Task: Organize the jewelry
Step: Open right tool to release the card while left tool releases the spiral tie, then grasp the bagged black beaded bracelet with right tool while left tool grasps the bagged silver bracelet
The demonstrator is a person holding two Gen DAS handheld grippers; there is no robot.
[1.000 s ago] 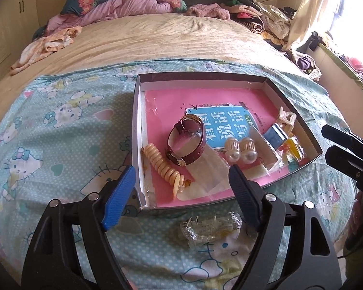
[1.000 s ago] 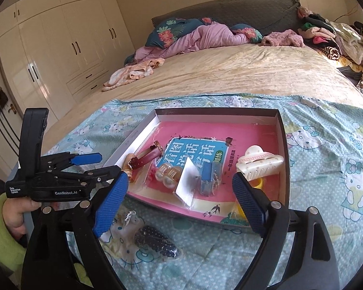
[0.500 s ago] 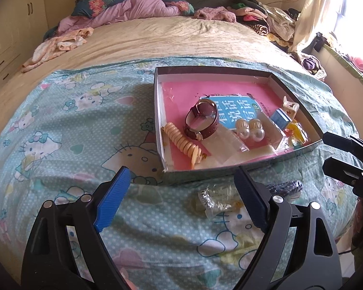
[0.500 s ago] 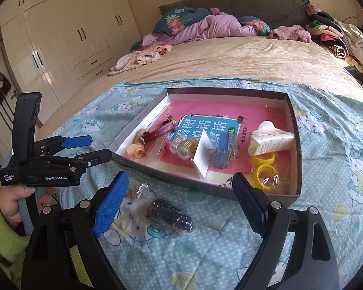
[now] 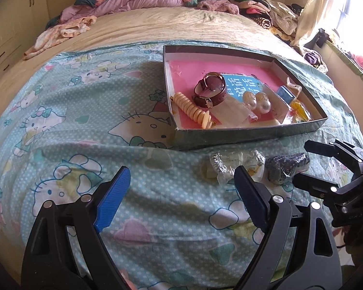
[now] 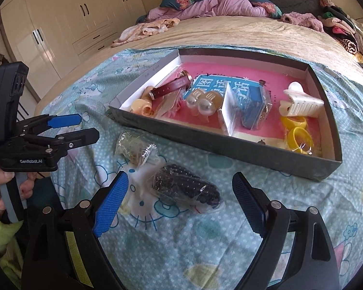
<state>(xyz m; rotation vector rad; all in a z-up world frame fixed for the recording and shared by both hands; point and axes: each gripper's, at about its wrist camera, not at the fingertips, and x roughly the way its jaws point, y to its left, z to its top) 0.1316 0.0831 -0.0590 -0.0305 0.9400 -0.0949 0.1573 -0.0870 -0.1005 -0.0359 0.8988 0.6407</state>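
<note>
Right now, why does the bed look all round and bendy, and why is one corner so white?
Left wrist view: the fisheye lens bulges the blanket, and window daylight washes out the top right corner. Right wrist view: the same bend curves the box, but light is even.

Both cams sit low at the bed's foot end, tilted down twd the headboard. Left wrist looks from left of the tray [image 5: 251,134], right wrist from nearer. Shared: tray, bagged dark beads [image 6: 186,188], cartoon sheet [image 5: 84,111].
</note>
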